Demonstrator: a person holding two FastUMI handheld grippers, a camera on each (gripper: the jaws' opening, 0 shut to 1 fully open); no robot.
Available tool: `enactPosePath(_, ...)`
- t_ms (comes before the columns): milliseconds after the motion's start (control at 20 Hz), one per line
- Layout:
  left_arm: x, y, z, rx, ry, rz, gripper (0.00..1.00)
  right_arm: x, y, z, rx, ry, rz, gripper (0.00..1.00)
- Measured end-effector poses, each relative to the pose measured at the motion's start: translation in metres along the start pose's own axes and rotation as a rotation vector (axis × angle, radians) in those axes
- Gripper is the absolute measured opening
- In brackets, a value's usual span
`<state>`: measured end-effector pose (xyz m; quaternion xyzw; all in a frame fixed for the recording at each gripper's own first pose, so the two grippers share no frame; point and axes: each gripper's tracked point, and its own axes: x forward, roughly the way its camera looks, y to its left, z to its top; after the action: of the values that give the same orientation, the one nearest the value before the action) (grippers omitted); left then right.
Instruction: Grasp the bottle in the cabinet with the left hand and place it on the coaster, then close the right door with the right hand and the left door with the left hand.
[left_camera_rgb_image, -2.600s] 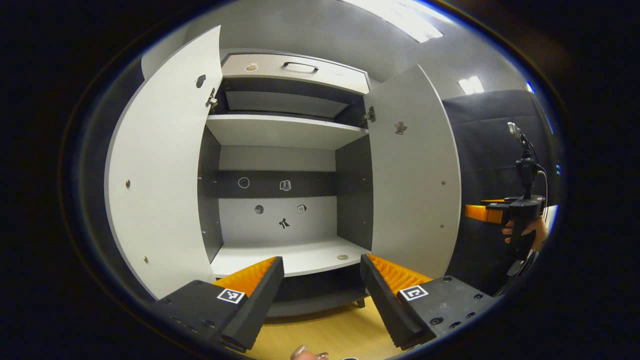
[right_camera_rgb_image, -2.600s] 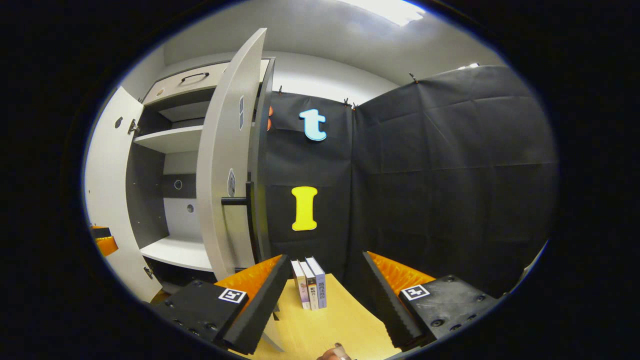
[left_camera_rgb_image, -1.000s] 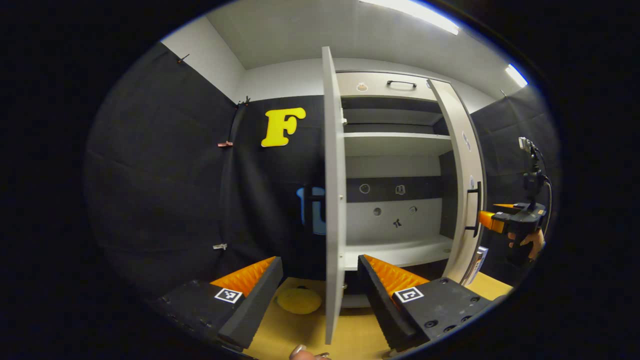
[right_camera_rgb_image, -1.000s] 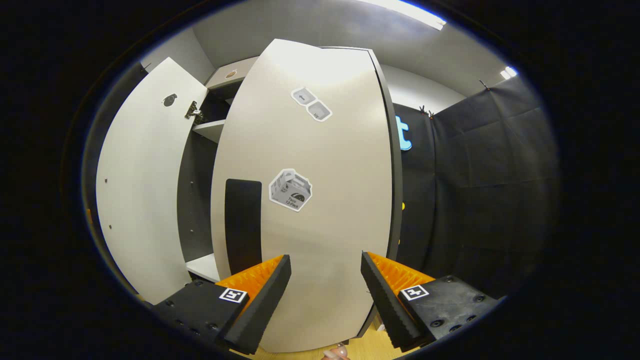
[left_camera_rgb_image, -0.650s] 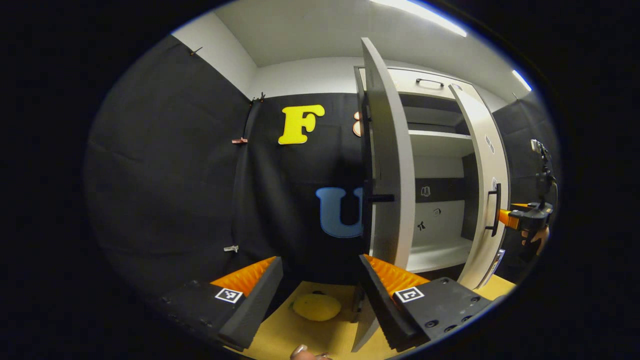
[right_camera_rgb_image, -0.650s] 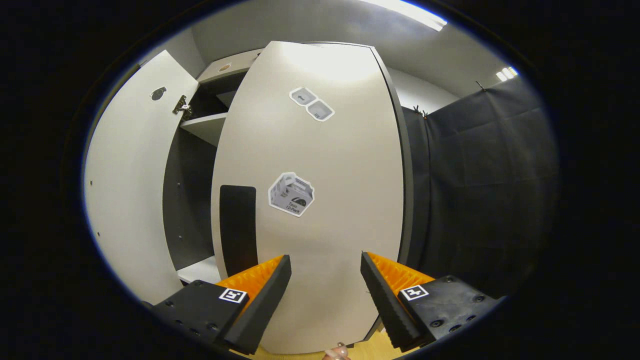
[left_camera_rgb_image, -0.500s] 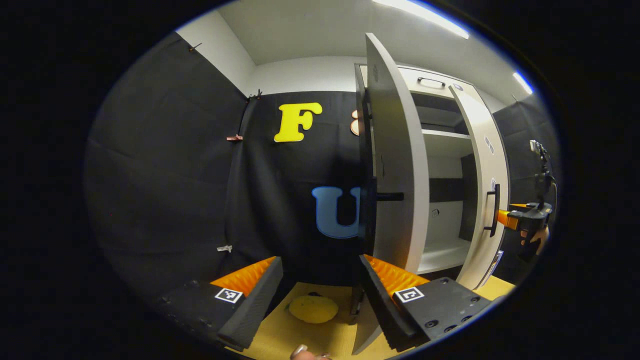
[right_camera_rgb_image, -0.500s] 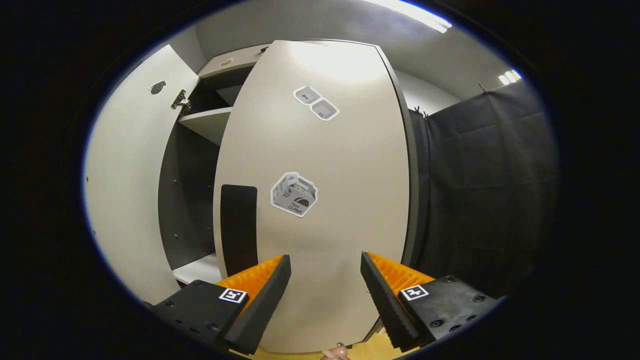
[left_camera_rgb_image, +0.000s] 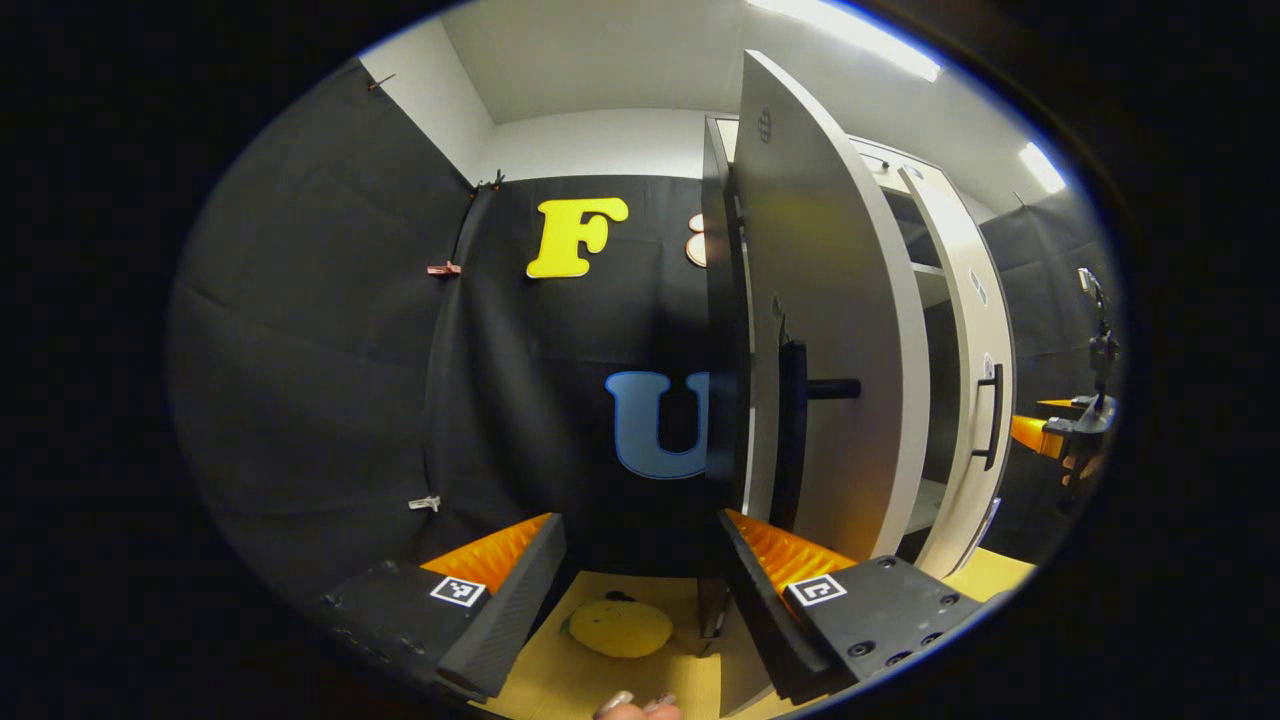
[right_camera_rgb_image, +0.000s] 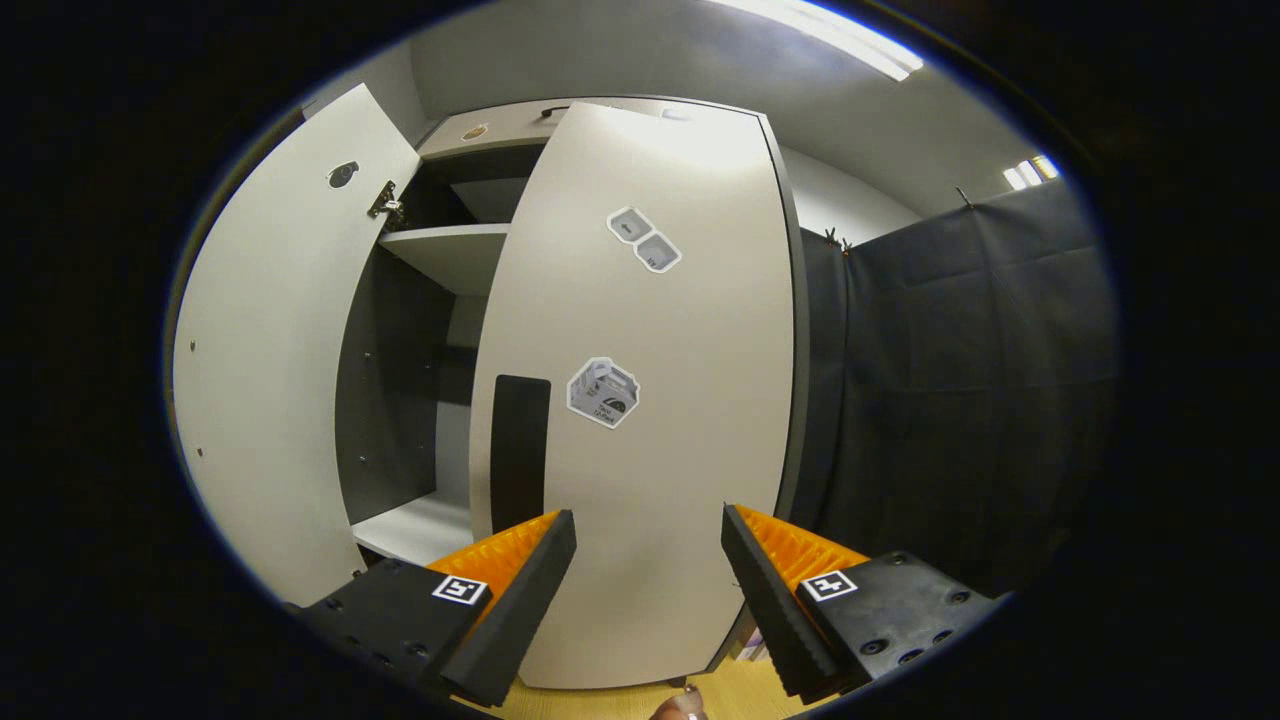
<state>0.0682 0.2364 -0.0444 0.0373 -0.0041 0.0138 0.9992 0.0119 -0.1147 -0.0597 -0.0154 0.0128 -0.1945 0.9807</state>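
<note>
In the left gripper view my left gripper (left_camera_rgb_image: 640, 590) is open and empty, at the outer side of the cabinet's left door (left_camera_rgb_image: 840, 300). That door stands ajar with its black handle (left_camera_rgb_image: 795, 400) toward me, just beyond my right-hand finger. A yellow round coaster (left_camera_rgb_image: 620, 627) lies bare on the wooden table (left_camera_rgb_image: 560, 685) between my fingers. Farther right the right door (left_camera_rgb_image: 960, 350) is part-way closed, with the right gripper (left_camera_rgb_image: 1050, 432) behind it. In the right gripper view my right gripper (right_camera_rgb_image: 645, 590) is open, close to the right door's (right_camera_rgb_image: 660, 420) outer face beside its handle (right_camera_rgb_image: 520, 450); whether they touch I cannot tell.
The left door (right_camera_rgb_image: 270, 370) hangs wide open in the right gripper view, with a gap onto the cabinet's shelves (right_camera_rgb_image: 450, 250) between the two doors. Black booth cloth (left_camera_rgb_image: 330, 370) closes off the left, and more cloth (right_camera_rgb_image: 950, 400) stands right of the cabinet.
My left gripper has swung from facing the open cabinet round to the left door's outer side. The right door has swung toward shut with my right gripper following it.
</note>
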Motion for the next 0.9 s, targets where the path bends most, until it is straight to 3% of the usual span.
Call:
enactPosePath(550,-0.005,-0.024,0.0,-0.01,0.009,-0.016,0.94,-0.022,0.001,0.01,0.015,0.002,0.064,0.97)
enactPosePath(750,-0.009,-0.057,-0.002,-0.024,0.007,-0.058,0.96,-0.018,-0.009,0.016,0.019,-0.012,0.085,0.97)
enactPosePath(900,-0.007,-0.082,-0.001,-0.035,0.0,-0.093,0.93,-0.015,-0.016,0.016,0.016,-0.012,0.095,0.98)
